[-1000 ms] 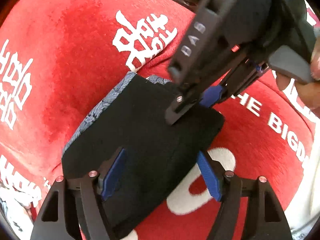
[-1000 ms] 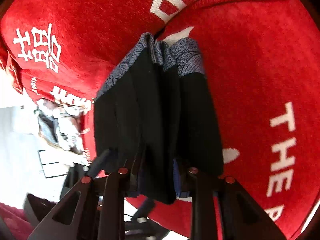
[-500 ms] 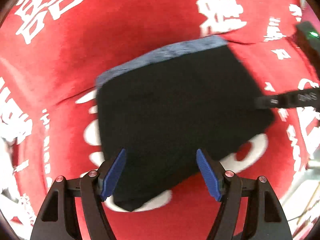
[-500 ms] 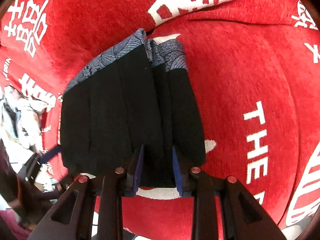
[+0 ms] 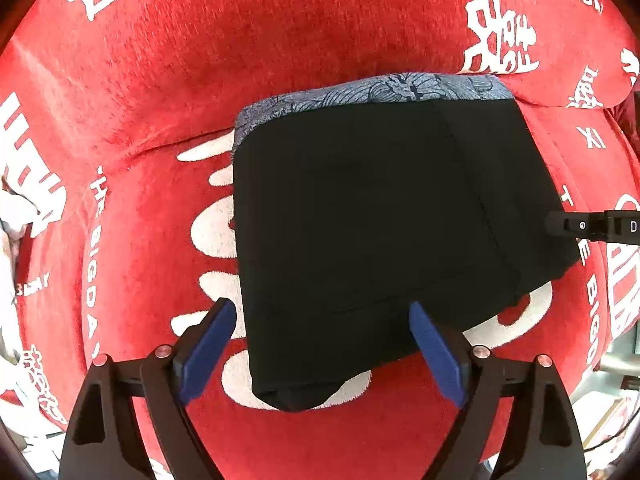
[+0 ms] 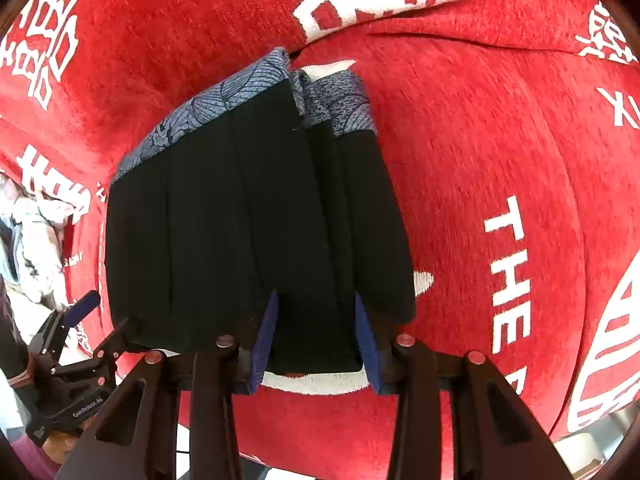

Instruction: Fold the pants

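The black pants [image 5: 372, 220] with a blue patterned waistband lie folded into a compact stack on the red cover [image 5: 200, 40]. They also show in the right wrist view [image 6: 248, 220], with several folded layers visible. My left gripper [image 5: 320, 344] is open and empty, its blue pads either side of the stack's near edge. My right gripper [image 6: 316, 336] has its jaws partly apart around the near end of the stack. Its finger also shows in the left wrist view [image 5: 592, 226] at the stack's right edge.
The red cover with white lettering [image 6: 508, 272] drapes over a rounded seat and back. Crumpled light clothes [image 6: 32, 240] lie off the left side. The left gripper's body [image 6: 68, 344] shows at the lower left of the right wrist view.
My left gripper drew back from the stack and swung round to face it squarely. My right gripper's jaws widened on the folded layers, and the stack settled on the cover.
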`<action>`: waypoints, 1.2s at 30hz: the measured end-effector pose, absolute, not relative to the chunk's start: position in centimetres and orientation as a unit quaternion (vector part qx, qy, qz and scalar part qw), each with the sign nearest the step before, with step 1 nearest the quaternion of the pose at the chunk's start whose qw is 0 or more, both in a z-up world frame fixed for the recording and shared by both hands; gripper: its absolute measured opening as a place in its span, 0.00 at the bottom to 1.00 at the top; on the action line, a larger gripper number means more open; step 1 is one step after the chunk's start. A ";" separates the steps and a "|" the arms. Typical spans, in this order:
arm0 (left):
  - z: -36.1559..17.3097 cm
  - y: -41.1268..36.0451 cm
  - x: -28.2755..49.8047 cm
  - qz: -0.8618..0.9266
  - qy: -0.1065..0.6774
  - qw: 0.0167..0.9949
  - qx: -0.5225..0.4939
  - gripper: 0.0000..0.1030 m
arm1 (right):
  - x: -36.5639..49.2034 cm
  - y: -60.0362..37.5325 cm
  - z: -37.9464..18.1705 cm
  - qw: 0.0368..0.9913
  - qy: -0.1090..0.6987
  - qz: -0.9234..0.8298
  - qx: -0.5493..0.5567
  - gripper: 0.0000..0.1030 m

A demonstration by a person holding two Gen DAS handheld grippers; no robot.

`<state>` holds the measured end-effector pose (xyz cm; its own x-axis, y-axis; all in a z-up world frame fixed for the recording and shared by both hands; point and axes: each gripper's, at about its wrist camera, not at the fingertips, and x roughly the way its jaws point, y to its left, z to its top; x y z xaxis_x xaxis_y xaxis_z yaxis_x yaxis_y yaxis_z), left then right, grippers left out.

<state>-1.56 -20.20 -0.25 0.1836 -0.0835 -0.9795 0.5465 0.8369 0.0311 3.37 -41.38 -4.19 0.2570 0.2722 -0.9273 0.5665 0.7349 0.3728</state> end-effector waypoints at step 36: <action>-3.1 -18.6 5.8 -0.230 0.661 0.708 0.093 1.00 | 3.0 -44.6 -4.0 0.722 0.578 -0.044 0.378 0.80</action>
